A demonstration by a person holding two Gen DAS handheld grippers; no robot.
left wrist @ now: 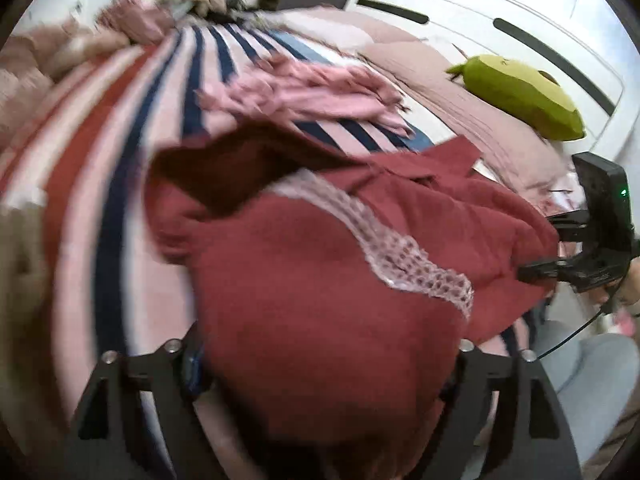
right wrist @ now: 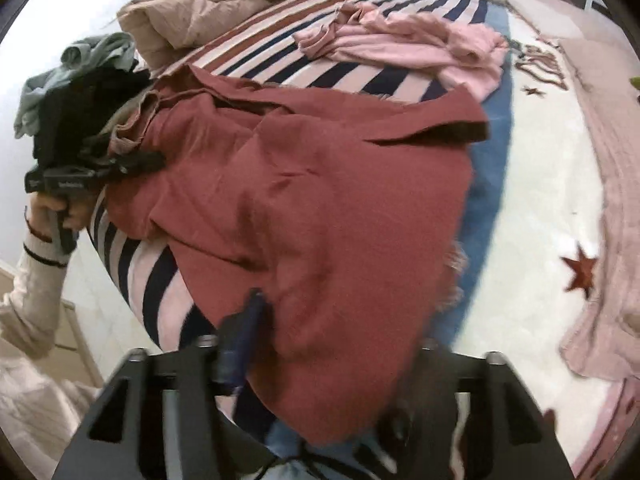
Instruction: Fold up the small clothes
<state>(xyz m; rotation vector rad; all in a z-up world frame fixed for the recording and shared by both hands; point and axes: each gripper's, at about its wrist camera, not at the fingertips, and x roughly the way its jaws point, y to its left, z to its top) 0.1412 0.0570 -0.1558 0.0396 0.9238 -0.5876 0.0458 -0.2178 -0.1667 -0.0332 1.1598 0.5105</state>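
Red garment: one dark red top (right wrist: 320, 208) with a pale lace strip (left wrist: 384, 240), lying rumpled on the striped blanket (right wrist: 304, 72) near the bed's edge; both grippers hold its near hem.
Left gripper (left wrist: 320, 384): red cloth bunches between its two black fingers and hides their tips; jaws look to be pinching the garment.
Right gripper (right wrist: 324, 364): the hem drapes over its fingers, one dark blue pad (right wrist: 244, 336) showing at the cloth's edge; jaws pinching the garment.
Pink garment: one light pink piece (right wrist: 416, 44), crumpled farther up the blanket, well apart from the red one.
Clothes pile: a grey-green and black heap (right wrist: 80, 92) just beside the red garment's far end.
Bedding: beige quilt (right wrist: 192, 12) bunched at the bed's head.
Plush: one green avocado-like toy (left wrist: 524, 96) on the pink bedding.
Rug: white with red stars (right wrist: 578, 270).
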